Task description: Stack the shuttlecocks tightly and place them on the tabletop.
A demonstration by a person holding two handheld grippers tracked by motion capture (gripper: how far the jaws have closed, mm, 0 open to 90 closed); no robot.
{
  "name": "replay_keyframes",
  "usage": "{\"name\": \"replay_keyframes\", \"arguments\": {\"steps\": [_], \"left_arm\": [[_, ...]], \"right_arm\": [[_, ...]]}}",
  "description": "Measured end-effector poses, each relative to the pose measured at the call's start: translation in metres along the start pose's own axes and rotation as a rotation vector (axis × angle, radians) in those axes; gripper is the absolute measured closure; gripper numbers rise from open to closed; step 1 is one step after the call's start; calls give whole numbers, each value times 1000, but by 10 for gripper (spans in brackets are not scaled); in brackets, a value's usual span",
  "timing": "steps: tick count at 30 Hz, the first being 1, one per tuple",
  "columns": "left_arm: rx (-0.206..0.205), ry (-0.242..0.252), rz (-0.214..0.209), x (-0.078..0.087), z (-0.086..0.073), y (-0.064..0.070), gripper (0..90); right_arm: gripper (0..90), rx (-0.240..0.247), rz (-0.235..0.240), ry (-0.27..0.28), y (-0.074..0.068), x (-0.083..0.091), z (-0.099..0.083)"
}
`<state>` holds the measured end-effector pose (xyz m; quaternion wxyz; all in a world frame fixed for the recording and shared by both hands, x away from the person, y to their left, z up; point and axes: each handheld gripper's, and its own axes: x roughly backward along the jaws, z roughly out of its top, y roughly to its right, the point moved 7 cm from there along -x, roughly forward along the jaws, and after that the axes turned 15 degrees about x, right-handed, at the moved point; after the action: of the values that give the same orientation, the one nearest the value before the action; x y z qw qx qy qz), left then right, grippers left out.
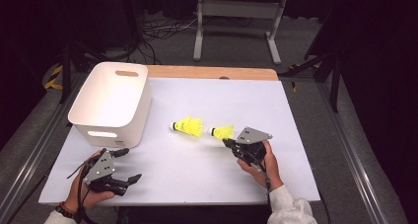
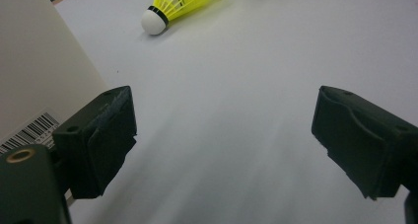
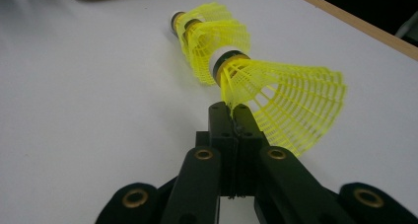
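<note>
The white table (image 1: 197, 174) carries a white bin (image 1: 111, 103) at its far left. Two yellow shuttlecocks lie mid-table, nothing between them: the far shuttlecock (image 1: 188, 126) free, the near shuttlecock (image 1: 223, 131) pinched at its skirt edge by the right tongs (image 1: 228, 143) — jaws pressed together. The left tongs (image 1: 129, 165) gape wide, empty, just beside the bin.

Yellow plastic-mesh shuttlecock (image 3: 276, 93) (cap glossy); matt white table (image 1: 197, 169); smooth plastic bin (image 1: 111, 103).
</note>
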<state>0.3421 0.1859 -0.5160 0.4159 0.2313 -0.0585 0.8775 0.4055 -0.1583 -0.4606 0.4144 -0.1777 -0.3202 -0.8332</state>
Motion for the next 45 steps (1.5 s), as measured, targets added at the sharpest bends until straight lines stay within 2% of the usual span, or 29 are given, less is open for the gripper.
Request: {"name": "replay_keyframes", "arguments": {"steps": [4,11,20,26,30,37,45], "left_arm": [[-3,-2,0,-1,0,1,109],[-7,-7,1,-2,0,1,109],[-6,-8,-3,-1,-1,1,109],[-10,-10,-2,-1,-1,2,109],[-14,-11,-3,-1,-1,2,109],[-10,-15,-3,-3,-1,2,110],[-12,-27,-7,-4,-2,2,111]], "right_arm": [[900,15,25,0,-4,-5,2],[900,21,70,-3,-9,-25,5],[900,-15,84,14,4,-41,9],[900,-17,97,22,2,-40,10],[900,-2,105,8,-1,-40,8],[900,-33,95,3,9,-41,3],[900,-20,108,5,18,-50,11]]}}
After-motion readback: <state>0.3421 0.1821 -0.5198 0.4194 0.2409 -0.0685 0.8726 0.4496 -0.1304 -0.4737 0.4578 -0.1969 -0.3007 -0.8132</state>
